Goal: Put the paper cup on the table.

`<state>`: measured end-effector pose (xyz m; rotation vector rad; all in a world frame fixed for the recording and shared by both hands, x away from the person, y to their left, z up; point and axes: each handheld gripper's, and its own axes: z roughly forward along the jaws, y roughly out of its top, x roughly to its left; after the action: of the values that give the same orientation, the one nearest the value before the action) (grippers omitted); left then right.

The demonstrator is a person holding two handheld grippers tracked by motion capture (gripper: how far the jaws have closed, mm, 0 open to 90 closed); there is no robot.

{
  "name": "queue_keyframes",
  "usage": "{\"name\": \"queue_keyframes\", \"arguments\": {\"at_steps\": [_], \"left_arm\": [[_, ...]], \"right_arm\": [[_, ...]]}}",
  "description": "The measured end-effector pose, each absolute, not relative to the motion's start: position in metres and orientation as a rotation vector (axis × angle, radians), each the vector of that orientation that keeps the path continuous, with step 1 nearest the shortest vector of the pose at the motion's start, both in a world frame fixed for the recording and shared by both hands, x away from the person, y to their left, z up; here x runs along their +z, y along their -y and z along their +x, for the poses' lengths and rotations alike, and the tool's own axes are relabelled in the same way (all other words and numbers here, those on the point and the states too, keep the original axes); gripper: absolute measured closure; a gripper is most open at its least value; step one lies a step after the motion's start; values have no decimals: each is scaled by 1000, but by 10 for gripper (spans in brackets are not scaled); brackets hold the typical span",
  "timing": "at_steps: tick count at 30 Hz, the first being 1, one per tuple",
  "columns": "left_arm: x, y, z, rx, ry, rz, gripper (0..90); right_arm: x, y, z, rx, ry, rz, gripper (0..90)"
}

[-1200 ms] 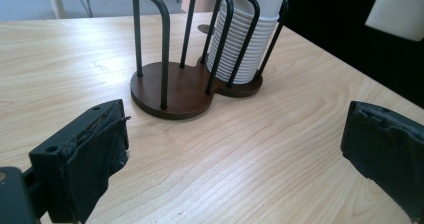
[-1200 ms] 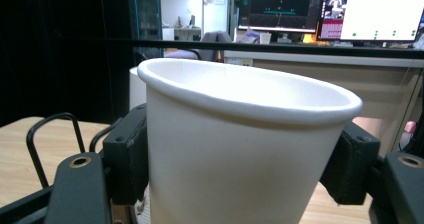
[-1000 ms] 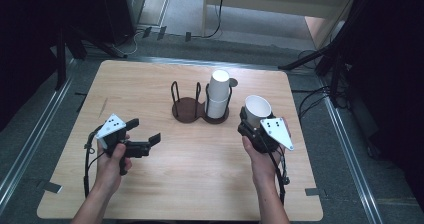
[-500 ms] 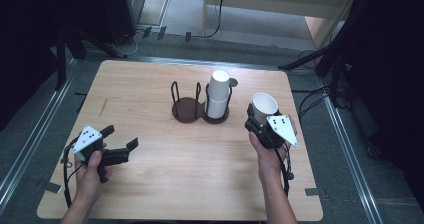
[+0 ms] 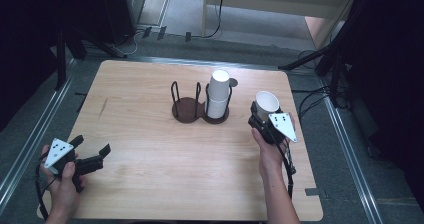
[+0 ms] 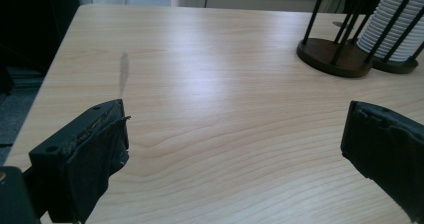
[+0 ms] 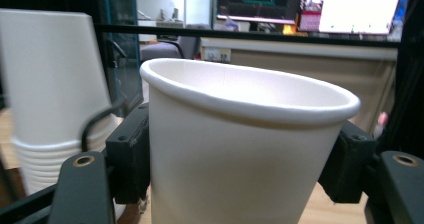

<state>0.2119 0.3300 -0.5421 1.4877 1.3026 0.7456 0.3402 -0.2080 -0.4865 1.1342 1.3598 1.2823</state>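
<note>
My right gripper (image 5: 263, 115) is shut on a single white paper cup (image 5: 267, 103), held upright to the right of the rack. In the right gripper view its black pads (image 7: 131, 154) press on both sides of the cup (image 7: 240, 149). A stack of white paper cups (image 5: 218, 94) stands upside down in the right ring of a dark two-ring wire holder (image 5: 186, 109); the left ring holds nothing. My left gripper (image 5: 92, 145) is open at the table's near left corner, low over bare wood, with nothing between its jaws (image 6: 235, 134).
The wooden table (image 5: 150, 134) has metal rails along both sides. A faint grey mark (image 6: 123, 69) lies on the wood at the left. Cables and dark stands crowd the floor beyond the far and right edges.
My left hand has pulled back to the left and down toward the near left corner. My right hand has shifted a little to the right and lower, the cup still in its grip.
</note>
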Motion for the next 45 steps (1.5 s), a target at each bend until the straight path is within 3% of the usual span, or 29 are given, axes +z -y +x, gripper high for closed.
{"name": "queue_keyframes", "arguments": {"at_steps": [18, 45], "left_arm": [[-548, -338, 213, 706, -1289, 1459, 0], [-548, -342, 213, 664, -1276, 1439, 0]], "right_arm": [[-524, 230, 381, 1258, -1395, 1217, 280], [-540, 225, 410, 1088, -1524, 1274, 274]]}}
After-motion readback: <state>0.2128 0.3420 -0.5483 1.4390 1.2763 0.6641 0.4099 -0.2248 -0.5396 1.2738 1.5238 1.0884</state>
